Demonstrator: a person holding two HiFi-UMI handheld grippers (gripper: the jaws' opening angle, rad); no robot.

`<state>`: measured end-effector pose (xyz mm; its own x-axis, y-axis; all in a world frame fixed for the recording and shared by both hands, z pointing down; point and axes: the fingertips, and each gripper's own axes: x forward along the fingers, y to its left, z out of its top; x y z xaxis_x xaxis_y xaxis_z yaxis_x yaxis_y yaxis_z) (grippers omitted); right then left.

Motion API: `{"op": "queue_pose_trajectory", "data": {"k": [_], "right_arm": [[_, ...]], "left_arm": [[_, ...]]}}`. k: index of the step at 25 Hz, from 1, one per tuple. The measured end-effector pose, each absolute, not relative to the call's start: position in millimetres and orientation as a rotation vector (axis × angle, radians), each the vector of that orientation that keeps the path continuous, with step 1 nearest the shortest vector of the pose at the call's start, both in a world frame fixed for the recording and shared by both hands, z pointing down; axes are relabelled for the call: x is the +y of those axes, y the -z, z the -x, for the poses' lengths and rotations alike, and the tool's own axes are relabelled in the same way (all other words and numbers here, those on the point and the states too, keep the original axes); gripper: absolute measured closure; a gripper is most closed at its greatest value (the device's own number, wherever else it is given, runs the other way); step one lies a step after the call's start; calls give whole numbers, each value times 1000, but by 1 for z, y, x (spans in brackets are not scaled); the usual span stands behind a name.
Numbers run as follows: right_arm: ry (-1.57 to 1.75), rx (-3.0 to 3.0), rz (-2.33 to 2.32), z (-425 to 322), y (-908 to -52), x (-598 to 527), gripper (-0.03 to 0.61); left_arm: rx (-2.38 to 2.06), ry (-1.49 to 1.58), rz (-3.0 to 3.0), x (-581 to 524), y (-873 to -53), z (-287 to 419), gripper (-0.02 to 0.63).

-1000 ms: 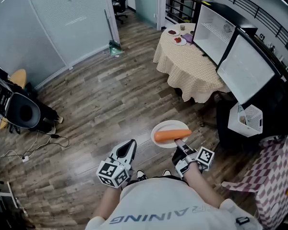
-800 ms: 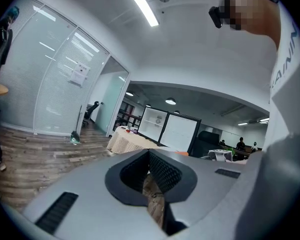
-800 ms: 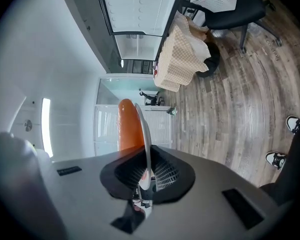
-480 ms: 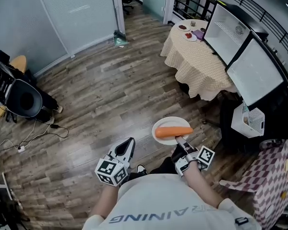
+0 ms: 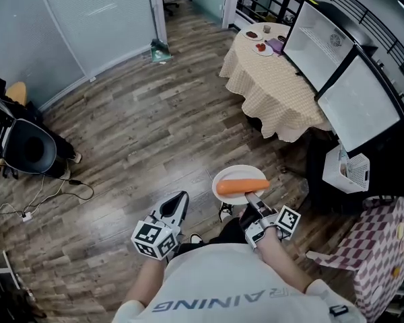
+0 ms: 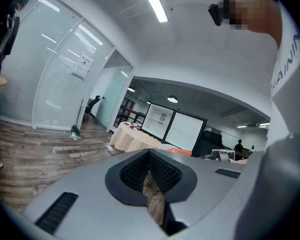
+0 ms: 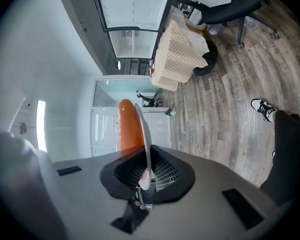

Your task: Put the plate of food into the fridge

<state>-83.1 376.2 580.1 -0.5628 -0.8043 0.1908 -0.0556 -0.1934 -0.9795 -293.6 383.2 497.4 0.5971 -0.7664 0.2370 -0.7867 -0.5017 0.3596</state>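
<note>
The right hand-held gripper (image 5: pixel 251 198) has its jaws shut tight on the edge of the white plate (image 5: pixel 229 177), and a long piece of orange food (image 5: pixel 242 186) lies on the plate. The plate is up in the air over the wood floor (image 5: pixel 148 133), well apart from the fridge (image 5: pixel 357 93), which stands just beside a surface (image 5: pixel 269 79) with a checked cloth. The left hand-held gripper (image 5: pixel 180 202) has its jaws closed together with nothing in them, and it is farther from the fridge than the plate is.
</note>
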Motion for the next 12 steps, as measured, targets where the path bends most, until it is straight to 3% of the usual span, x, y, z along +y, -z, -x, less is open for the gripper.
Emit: {"op": "queue_pose_trajectory", "data": {"k": [12], "right_arm": [[1780,1547,967,40,-573,233,540]], "left_arm": [[-1247,-122,-2402,249,-498,249,605]]}}
